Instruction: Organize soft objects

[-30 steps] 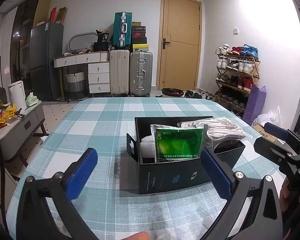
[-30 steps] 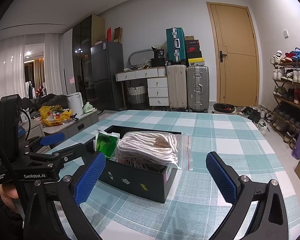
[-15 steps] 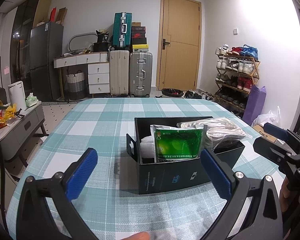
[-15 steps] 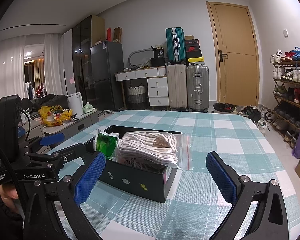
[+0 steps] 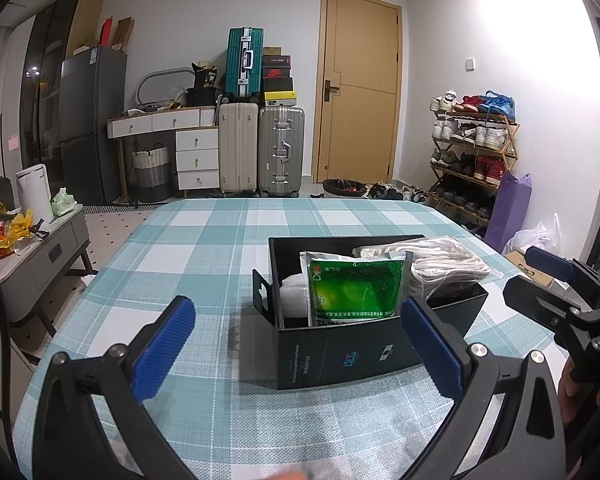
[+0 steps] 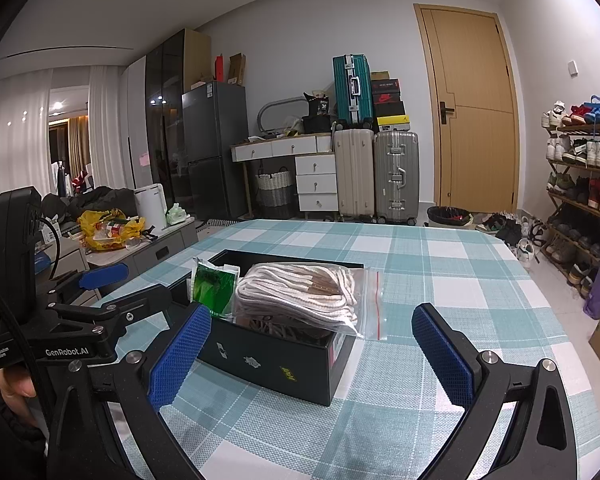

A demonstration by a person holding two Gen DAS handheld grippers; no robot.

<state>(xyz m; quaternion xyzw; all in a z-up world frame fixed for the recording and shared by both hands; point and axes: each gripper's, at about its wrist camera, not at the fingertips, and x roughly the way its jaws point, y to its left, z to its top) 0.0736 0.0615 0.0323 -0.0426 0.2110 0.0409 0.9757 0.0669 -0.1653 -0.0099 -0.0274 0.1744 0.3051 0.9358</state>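
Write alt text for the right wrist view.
An open right gripper hovers over a checked table, facing a black box that holds a clear bag of cream cords and a green packet. The left gripper, also open, hovers at the left.

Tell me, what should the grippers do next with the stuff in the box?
Probably the right gripper, open and empty, should press the bag of cream cords down, since it bulges above and overhangs the black box rim.
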